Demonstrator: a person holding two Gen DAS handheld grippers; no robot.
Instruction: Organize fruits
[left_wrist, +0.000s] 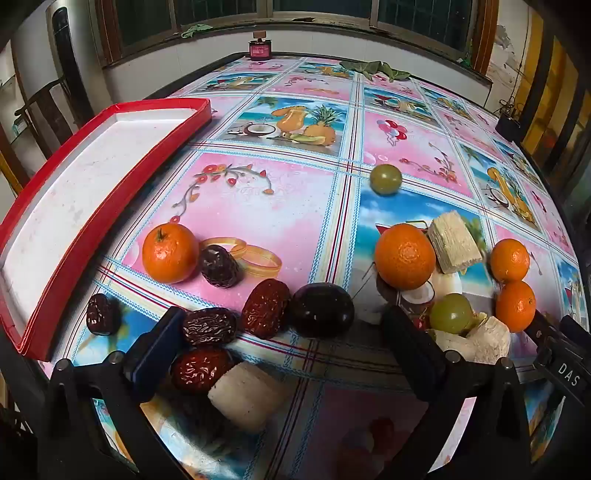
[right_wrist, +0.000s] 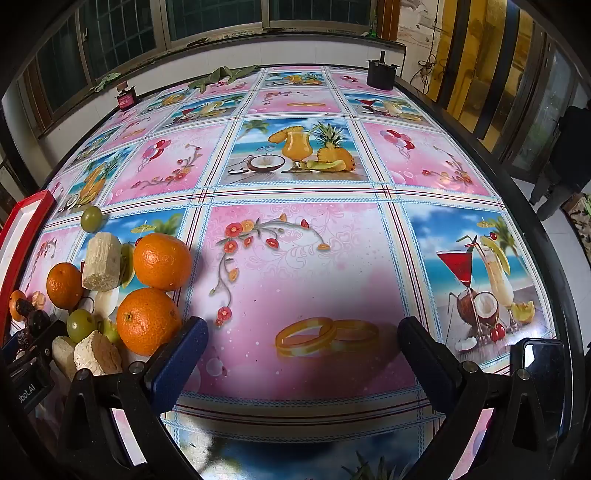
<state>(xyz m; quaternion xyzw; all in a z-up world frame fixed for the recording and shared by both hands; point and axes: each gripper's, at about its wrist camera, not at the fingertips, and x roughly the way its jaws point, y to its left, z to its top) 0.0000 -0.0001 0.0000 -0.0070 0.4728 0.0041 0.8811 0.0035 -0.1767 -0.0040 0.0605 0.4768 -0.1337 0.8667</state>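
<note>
Left gripper (left_wrist: 284, 332): jaws at full spread, nothing held; a wrinkled jujube (left_wrist: 209, 326) lies just inside the left finger, a smooth dark plum (left_wrist: 322, 309) between the two fingers, neither pressed.
Right gripper (right_wrist: 301, 349): jaws at full spread over bare tablecloth (right_wrist: 295, 266), nothing between them.
Landmark: red-rimmed white tray (left_wrist: 74, 192), empty, at the table's left edge.
Fruit near the tray: one mandarin (left_wrist: 170, 253) just right of the tray rim, a dark jujube (left_wrist: 219, 266) touching it; another jujube (left_wrist: 102, 314) just beside the tray's near corner.
Fruit farther from the tray: a red-brown jujube (left_wrist: 265, 308) against the plum; a large orange (left_wrist: 404, 256), two smaller mandarins (left_wrist: 509, 259), a green grape (left_wrist: 450, 314) and pale sugarcane pieces (left_wrist: 453, 242) in a cluster well right of the tray; a lone green grape (left_wrist: 385, 178) beyond that cluster.
Left wrist view only: most of the jujubes, the plum, a white cut piece (left_wrist: 245, 400) near the lens, most of the tray floor.
Right wrist view only: a dark phone-like slab (right_wrist: 543, 363) at the right finger, a black box (right_wrist: 382, 75) at the table's far edge; the tray shows as a red sliver.
Writing: "DAS" on the other gripper's body in the left wrist view; "bot.AI" partly readable in the right wrist view; label on the small red jar (left_wrist: 259, 50) at the far edge too small to read.
</note>
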